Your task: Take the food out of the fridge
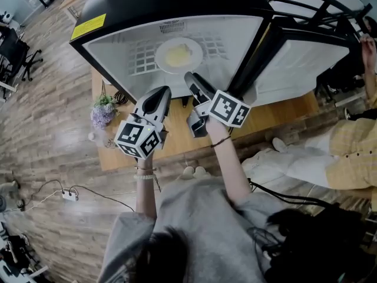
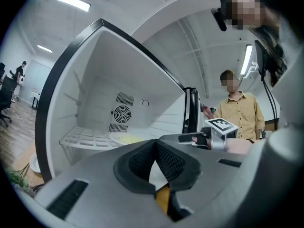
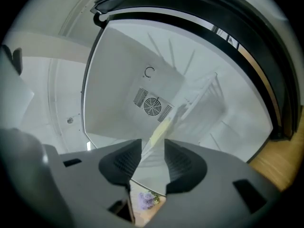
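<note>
The fridge [image 1: 118, 46] stands open with a white inside. On its wire shelf [image 1: 144, 58] lies a white plate of yellow food [image 1: 178, 54]; the plate [image 2: 124, 137] also shows in the left gripper view, and tilted as plate [image 3: 161, 126] in the right gripper view. My left gripper [image 1: 163, 92] is shut with nothing in it, just outside the opening, below and left of the plate. My right gripper [image 1: 191, 96] is rolled on its side at the opening, right below the plate. The jaws of the right gripper [image 3: 153, 148] stand open and empty.
The fridge door [image 1: 306, 58] hangs open to the right. A person in a yellow shirt [image 1: 353, 152] sits close on that side. The fridge rests on a wooden table [image 1: 177, 143] with purple flowers [image 1: 103, 112] at its left edge. A fan vent [image 2: 122, 113] marks the back wall.
</note>
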`<state>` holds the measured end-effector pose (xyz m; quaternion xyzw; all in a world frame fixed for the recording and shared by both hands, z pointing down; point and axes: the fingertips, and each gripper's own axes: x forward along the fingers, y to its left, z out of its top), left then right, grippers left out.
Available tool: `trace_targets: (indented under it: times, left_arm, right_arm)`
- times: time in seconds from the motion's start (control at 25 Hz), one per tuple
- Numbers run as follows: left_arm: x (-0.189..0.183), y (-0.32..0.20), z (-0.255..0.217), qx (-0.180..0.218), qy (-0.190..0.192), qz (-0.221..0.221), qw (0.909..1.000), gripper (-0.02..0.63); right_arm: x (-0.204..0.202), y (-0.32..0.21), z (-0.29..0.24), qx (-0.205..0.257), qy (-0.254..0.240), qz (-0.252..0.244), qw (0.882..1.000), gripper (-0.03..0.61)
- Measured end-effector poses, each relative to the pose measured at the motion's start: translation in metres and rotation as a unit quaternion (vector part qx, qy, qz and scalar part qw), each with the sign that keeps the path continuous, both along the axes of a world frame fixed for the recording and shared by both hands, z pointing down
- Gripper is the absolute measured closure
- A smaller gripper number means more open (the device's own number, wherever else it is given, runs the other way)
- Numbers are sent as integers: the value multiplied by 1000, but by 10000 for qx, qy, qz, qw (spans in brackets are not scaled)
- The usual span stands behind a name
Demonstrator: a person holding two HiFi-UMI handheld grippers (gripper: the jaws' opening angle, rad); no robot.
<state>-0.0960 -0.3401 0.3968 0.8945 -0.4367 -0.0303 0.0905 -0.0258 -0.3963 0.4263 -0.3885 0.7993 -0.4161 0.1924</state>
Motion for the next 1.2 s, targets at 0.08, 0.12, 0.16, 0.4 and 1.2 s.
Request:
trace_targets:
  times: [0.08, 0.12, 0.16, 0.4, 1.2]
  left_arm:
    - [-1, -3, 0, 1, -4, -23, 10000, 606]
    - [-1, -5, 0, 4, -7, -37, 10000, 606]
    - [-2, -7, -1, 6, -10, -50, 10000, 606]
    - [-6, -11, -1, -14, -29, -124, 9999, 606]
    - [-16, -21, -9, -32, -64, -270, 9996, 606]
  right_arm:
    - [0, -5, 2, -146, -198, 9, 9997, 437]
    - [0, -7, 3, -213, -290, 17, 9994, 437]
    - [0, -9, 4, -271, -370, 26, 9989, 437]
    - [-6, -20, 6, -655, -830, 30, 9944, 437]
    - [-8, -33, 8, -1639, -2499, 185, 9541, 532]
